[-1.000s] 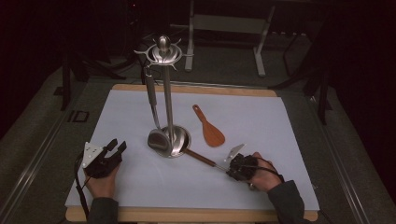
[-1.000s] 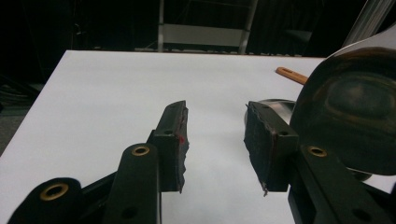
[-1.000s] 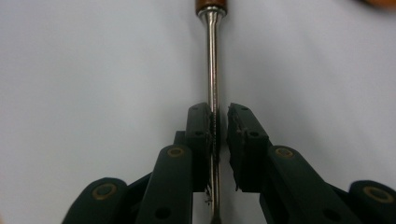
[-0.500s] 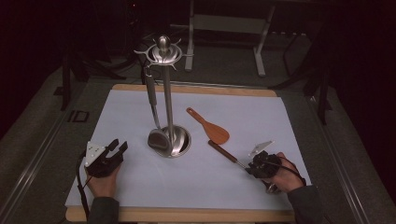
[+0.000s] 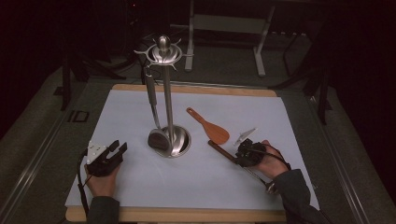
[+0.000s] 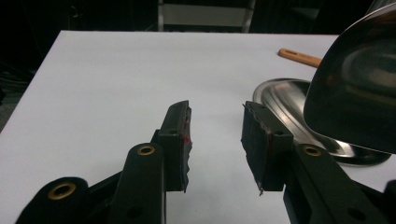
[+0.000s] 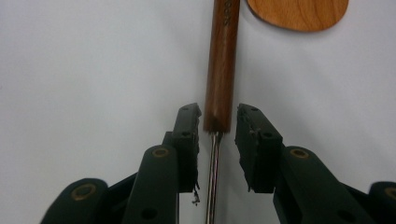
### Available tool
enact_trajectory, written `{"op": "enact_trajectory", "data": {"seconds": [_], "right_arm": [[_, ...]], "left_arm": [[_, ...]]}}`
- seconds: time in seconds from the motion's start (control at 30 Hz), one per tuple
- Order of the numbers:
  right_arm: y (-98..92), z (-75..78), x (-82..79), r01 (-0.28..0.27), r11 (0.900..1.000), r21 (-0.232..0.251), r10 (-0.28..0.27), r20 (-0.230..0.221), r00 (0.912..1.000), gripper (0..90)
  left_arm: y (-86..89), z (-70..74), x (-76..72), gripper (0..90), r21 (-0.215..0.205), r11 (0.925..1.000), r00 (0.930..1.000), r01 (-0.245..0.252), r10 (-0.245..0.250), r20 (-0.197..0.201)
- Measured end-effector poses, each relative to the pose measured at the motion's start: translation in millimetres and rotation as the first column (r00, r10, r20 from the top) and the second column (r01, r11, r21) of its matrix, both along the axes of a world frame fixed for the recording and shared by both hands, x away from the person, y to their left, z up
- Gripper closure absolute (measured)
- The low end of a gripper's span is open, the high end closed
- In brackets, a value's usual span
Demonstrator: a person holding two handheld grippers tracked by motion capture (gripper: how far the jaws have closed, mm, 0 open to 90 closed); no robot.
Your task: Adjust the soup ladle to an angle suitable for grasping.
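A utensil with a dark wooden handle (image 5: 222,150) (image 7: 223,60) and a thin metal shaft (image 7: 214,177) lies on the white mat (image 5: 280,121), right of centre. My right gripper (image 5: 239,156) (image 7: 217,126) straddles the spot where handle meets shaft. Its jaws have just been opening, and a thin gap shows on each side of the wood. The utensil's far end is hidden by the person's hand and sleeve. My left gripper (image 5: 119,146) (image 6: 215,135) rests at the mat's front left; its jaws have just been closing a little, with nothing between them.
A steel utensil stand (image 5: 168,93) rises mid-mat on a round base (image 6: 280,98), with a ladle (image 5: 159,139) (image 6: 359,93) hanging down to it. A light wooden spatula (image 5: 217,132) (image 7: 299,11) lies just beyond the right gripper. Dark floor and table legs surround the board.
The dark-handled utensil slid to the right, away from the stand's base. The right gripper swung right, then came back up-left along it. The left hand stayed still.
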State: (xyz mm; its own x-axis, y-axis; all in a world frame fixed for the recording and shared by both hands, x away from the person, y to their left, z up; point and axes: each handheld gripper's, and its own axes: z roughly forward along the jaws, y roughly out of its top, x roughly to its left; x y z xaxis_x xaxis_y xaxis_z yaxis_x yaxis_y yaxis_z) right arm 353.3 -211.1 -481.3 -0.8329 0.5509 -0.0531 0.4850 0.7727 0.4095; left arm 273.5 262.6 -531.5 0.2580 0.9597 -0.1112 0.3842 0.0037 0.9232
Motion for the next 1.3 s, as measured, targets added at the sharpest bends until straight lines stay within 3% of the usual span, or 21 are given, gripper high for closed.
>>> {"op": "enact_trajectory", "data": {"seconds": [0.1,0.43,0.8,1.07,1.3], "right_arm": [[4.9,-0.6,4.0,0.004,1.000,-0.008,-0.004,-0.007,1.0000,69.6],[18.8,-8.0,17.4,0.007,0.998,-0.061,-0.010,-0.057,0.9983,69.5],[26.1,-10.4,25.4,0.009,0.996,-0.094,-0.019,-0.105,0.9943,70.3],[24.0,-13.4,26.6,0.016,0.992,-0.126,-0.034,-0.136,0.9902,70.0],[25.8,-16.2,28.4,0.013,0.989,-0.148,-0.036,-0.150,0.9880,70.2]], "left_arm": [[0.2,-0.3,0.5,62.8,0.002,1.0000,1.0000,0.005,-0.005,-0.006],[0.4,-2.2,5.4,64.6,0.003,0.9977,0.9942,0.067,-0.067,-0.085],[1.0,-5.0,9.9,64.7,0.023,0.9904,0.9738,0.137,-0.130,-0.187],[0.4,-7.1,12.0,64.6,0.008,0.9868,0.9662,0.162,-0.157,-0.204],[-0.1,-7.8,12.4,64.4,0.013,0.9864,0.9644,0.164,-0.158,-0.212]]}}
